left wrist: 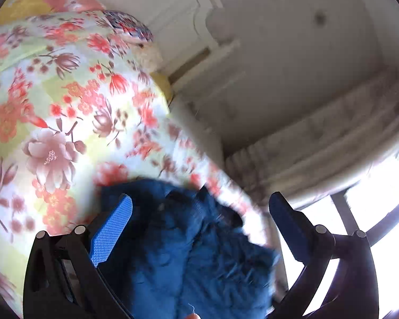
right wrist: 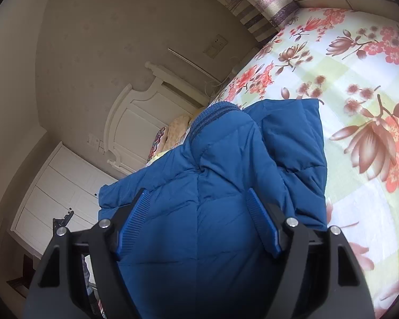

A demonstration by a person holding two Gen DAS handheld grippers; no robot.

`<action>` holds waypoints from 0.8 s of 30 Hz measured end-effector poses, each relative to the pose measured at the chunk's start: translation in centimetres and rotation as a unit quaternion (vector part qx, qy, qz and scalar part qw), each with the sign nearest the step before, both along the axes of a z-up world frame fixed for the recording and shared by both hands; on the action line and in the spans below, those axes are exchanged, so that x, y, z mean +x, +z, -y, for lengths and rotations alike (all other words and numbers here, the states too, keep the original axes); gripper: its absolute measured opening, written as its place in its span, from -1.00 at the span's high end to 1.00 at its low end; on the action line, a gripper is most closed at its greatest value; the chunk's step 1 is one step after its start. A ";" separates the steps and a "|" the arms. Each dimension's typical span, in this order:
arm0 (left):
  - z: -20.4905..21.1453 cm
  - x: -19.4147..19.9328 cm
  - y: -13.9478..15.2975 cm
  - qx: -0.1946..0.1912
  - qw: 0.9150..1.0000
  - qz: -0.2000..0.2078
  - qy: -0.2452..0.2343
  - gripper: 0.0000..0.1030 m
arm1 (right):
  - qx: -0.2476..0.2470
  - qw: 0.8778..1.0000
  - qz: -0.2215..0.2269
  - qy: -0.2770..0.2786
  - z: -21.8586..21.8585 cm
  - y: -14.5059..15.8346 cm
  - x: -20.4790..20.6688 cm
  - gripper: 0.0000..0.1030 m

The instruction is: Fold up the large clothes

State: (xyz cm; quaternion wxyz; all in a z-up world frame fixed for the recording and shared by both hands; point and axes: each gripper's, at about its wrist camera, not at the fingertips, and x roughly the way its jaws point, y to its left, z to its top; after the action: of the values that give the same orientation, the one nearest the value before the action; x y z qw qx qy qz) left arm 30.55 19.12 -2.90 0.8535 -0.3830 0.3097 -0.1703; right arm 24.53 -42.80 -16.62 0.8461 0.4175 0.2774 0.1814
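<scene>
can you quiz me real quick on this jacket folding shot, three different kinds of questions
1. True or false: the blue jacket lies on a plain white sheet.
2. Multiple choice: the right gripper is (a) clamped on a sleeve, (b) open with the jacket between its fingers, (c) away from the jacket.
3. Fill in: the left gripper is ____, with blue fabric between its fingers.

Key
1. False; the bedsheet is floral.
2. b
3. open
</scene>
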 end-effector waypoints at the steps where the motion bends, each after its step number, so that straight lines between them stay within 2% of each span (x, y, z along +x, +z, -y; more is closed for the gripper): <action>1: 0.6 0.1 -0.2 0.023 1.000 -0.002 -0.013 -0.91 | -0.006 1.000 -0.005 0.001 -0.1 0.2 0.0 -0.45; 2: 1.4 0.0 -0.3 0.058 0.998 -0.004 -0.027 -0.91 | -0.025 1.000 -0.014 0.003 -0.4 0.6 0.1 -0.45; 3: 3.2 0.2 -0.4 0.113 0.992 -0.008 -0.046 -0.91 | -0.046 0.999 -0.020 0.007 -0.8 1.3 -0.1 -0.45; 5: 5.4 0.6 -0.9 0.186 0.980 -0.002 -0.073 -0.91 | -0.118 0.993 -0.024 0.019 -1.7 2.9 -0.2 -0.46; 7: 7.3 1.3 -1.3 0.246 0.964 0.006 -0.097 -0.91 | -0.219 0.975 -0.009 0.023 -2.8 5.1 -0.2 -0.47; 8: 7.5 1.6 -1.7 0.257 0.961 0.005 -0.106 -0.91 | -0.262 0.965 -0.002 0.020 -3.1 6.0 -0.1 -0.51; 10: 7.5 3.4 -3.0 0.251 0.959 -0.010 -0.133 -0.91 | -0.301 0.953 0.005 0.018 -3.0 6.8 0.5 -0.59; 13: 7.4 6.4 -4.9 0.223 0.959 -0.046 -0.167 -0.91 | -0.299 0.954 -0.011 0.036 -1.8 6.5 2.5 -0.63; 16: 8.0 8.3 -6.7 0.221 0.951 -0.079 -0.204 -0.91 | -0.291 0.954 -0.041 0.061 -0.5 4.8 5.2 -0.64; 18: 8.7 8.3 -7.0 0.230 0.945 -0.085 -0.218 -0.91 | -0.303 0.949 -0.061 0.068 -0.4 4.1 6.2 -0.64; 21: 9.1 8.3 -7.1 0.240 0.940 -0.084 -0.227 -0.91 | -0.314 0.944 -0.048 0.089 -0.7 4.1 6.5 -0.63; 24: 9.1 8.4 -6.7 0.232 0.940 -0.080 -0.237 -0.91 | -0.335 0.935 -0.030 0.115 -2.0 4.7 7.0 -0.63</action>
State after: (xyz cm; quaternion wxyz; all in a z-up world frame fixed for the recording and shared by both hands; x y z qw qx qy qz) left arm 38.90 10.02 -9.62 0.8259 -0.1027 0.4897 -0.2600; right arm 31.52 -40.81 -11.89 0.9013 0.0803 0.3938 0.1616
